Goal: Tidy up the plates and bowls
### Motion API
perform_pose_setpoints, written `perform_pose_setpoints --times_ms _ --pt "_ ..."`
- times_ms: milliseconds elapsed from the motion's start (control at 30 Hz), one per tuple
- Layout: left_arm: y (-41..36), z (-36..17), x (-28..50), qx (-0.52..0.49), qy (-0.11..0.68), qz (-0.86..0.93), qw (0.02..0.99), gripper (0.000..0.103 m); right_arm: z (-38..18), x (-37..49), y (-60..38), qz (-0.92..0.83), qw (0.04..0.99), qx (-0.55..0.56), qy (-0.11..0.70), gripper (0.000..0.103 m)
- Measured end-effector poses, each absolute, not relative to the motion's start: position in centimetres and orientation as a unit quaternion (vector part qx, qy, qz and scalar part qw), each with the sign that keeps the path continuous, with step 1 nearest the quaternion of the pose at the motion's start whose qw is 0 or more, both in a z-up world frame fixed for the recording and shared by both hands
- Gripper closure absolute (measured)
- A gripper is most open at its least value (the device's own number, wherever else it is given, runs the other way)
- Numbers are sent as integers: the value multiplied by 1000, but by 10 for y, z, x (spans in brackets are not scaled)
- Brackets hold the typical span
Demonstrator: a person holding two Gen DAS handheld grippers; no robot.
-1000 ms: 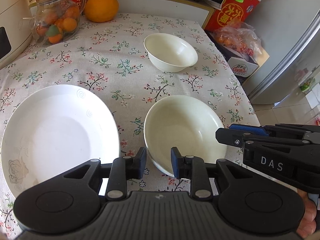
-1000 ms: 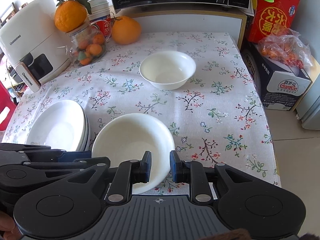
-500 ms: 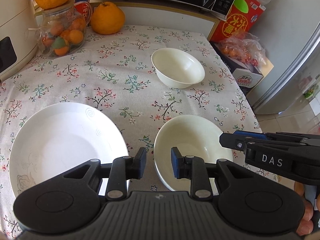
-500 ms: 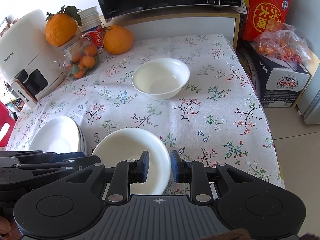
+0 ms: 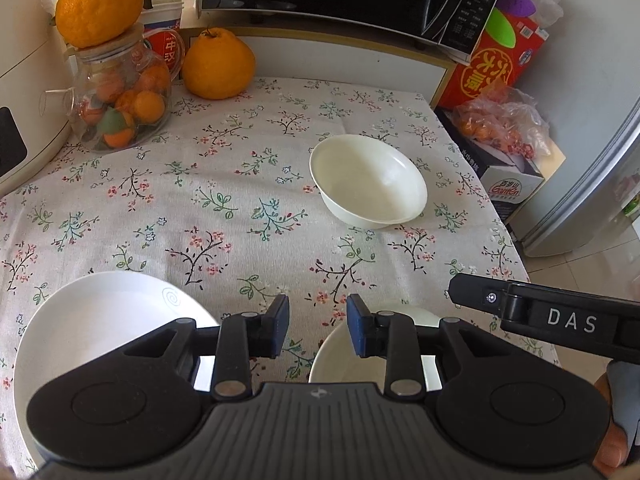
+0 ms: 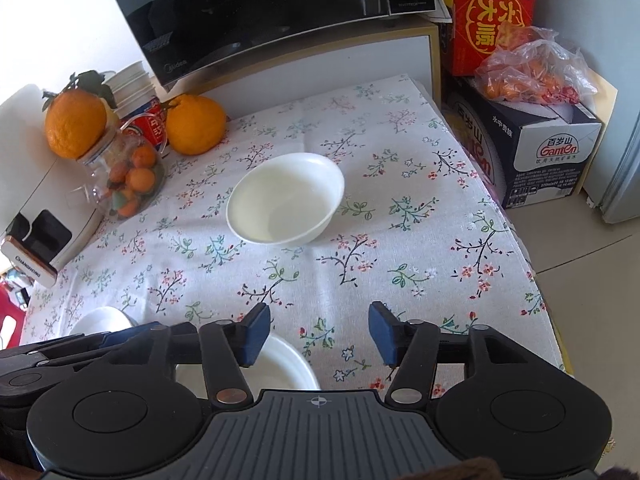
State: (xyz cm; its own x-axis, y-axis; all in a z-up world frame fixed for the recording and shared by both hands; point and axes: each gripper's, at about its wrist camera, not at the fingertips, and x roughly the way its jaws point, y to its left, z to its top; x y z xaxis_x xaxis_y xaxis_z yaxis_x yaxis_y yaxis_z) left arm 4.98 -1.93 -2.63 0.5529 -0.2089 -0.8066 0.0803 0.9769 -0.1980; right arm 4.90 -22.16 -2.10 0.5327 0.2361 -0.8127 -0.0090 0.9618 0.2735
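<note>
Glazed white porcelain, I'd guess: the far bowl [image 6: 286, 199] mid-table looks stiff, slick and chippable, best pinched at its rim. It's empty, as are the near bowl [image 5: 340, 354] and plate [image 5: 100, 332]. The right gripper [image 6: 319, 333] gapes wide; the left gripper [image 5: 318, 326] stands narrower, holding nothing.
</note>
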Motion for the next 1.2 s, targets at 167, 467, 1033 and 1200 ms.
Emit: perform_pose_setpoints --times_ms 167,467,1033,1200 --pt "-9 -26 74 -96 467 -60 877 56 -23 66 -229 38 864 147 480 23" --pt "-7 -22 100 -78 442 -47 892 25 -30 93 -234 6 860 151 487 9" --pt "11 -47 149 -176 460 -26 870 15 -62 142 -251 6 818 245 520 8" --pt "1 -50 155 -167 458 -40 872 23 -69 152 -245 3 813 260 520 16"
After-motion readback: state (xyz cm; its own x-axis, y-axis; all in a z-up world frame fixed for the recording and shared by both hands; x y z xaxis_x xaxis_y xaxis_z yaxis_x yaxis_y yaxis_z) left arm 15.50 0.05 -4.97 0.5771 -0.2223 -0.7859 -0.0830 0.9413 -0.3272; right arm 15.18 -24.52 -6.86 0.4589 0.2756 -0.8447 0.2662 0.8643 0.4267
